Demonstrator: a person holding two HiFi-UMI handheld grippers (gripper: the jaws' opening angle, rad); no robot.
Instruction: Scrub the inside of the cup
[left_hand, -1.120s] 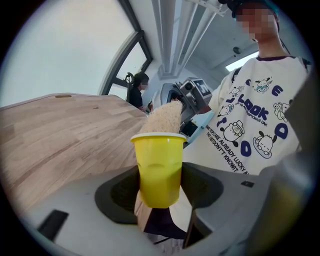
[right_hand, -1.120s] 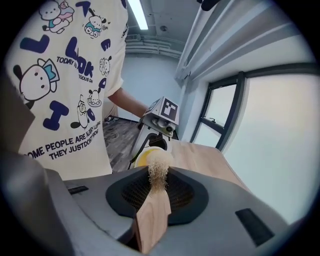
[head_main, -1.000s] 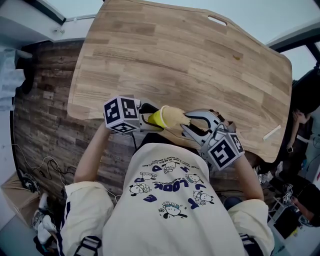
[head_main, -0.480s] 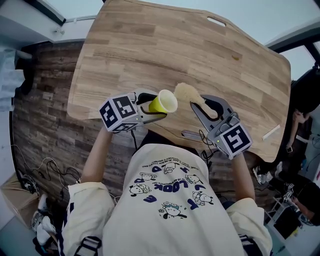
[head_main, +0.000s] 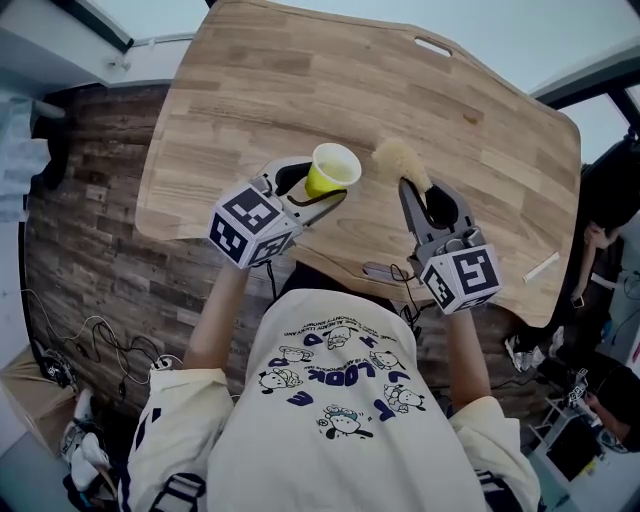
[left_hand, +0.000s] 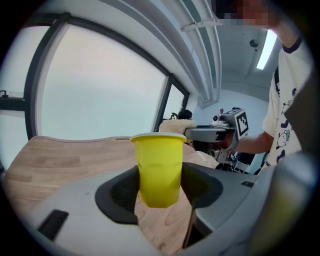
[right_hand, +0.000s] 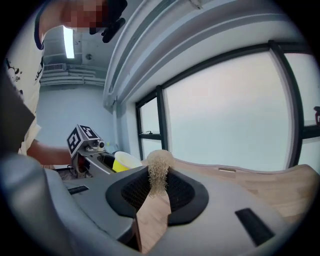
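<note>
The left gripper (head_main: 308, 188) is clamped on the yellow cup (head_main: 335, 166), jaws fairly wide around its lower body. The cup stands upright, mouth up, held above the table (head_main: 300, 80) near its front edge. The right gripper (head_main: 432, 205) pinches a brush (head_main: 400, 158) with narrow jaws, and the tan, bristly head sticks out past the tips. Brush and cup sit side by side, near each other but apart, with the brush outside the cup.

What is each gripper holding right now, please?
Left gripper: closed on the yellow cup.
Right gripper: closed on the scrubbing brush.
</note>
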